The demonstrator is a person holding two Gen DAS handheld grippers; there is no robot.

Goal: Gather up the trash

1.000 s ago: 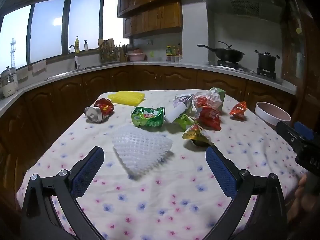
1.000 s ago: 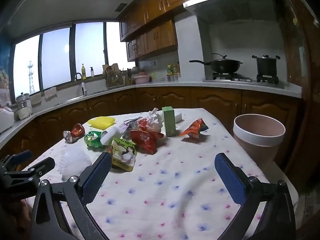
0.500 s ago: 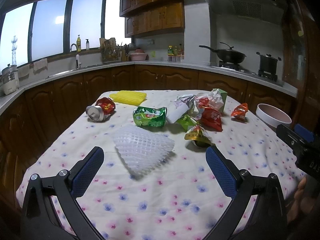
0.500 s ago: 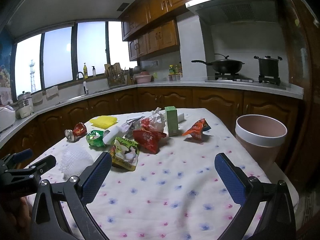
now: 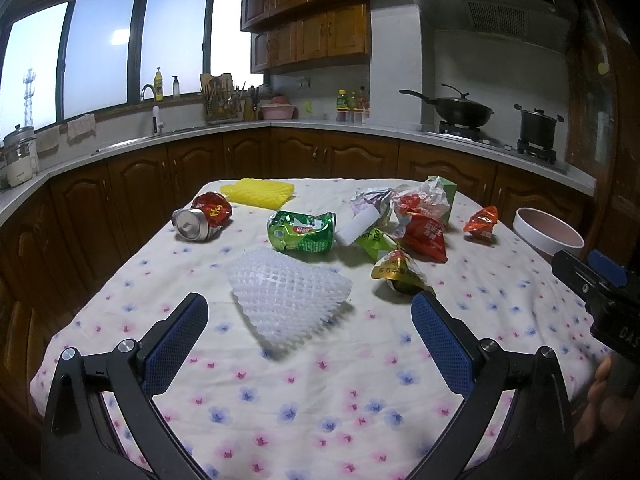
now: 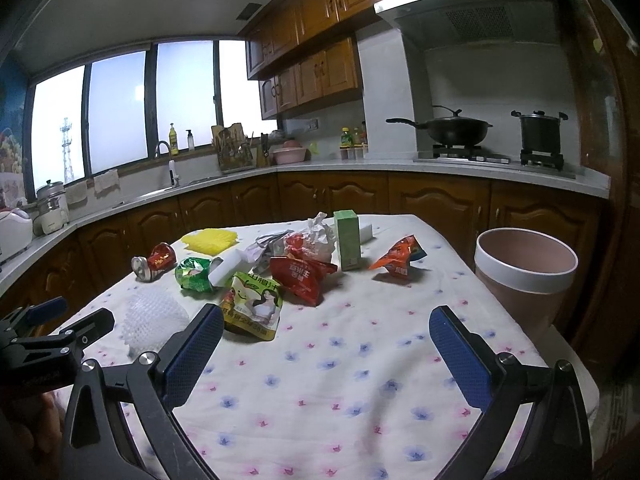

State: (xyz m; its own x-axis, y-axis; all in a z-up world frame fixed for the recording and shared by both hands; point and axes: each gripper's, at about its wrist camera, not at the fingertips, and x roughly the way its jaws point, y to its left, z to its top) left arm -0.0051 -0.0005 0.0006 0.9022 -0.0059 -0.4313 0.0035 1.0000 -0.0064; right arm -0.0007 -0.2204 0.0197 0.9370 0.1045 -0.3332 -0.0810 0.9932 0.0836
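Both hand-held grippers gape empty; pouch (image 6: 254, 305) lettering is illegible Chinese.

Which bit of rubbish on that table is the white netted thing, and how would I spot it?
Start at the table with the flowered cloth. The white foam net lies by itself on the near side, just ahead of the left gripper, short of the crushed green can. Unlike the bright printed wrappers and cans behind it, it is plain white with a bumpy diamond mesh.
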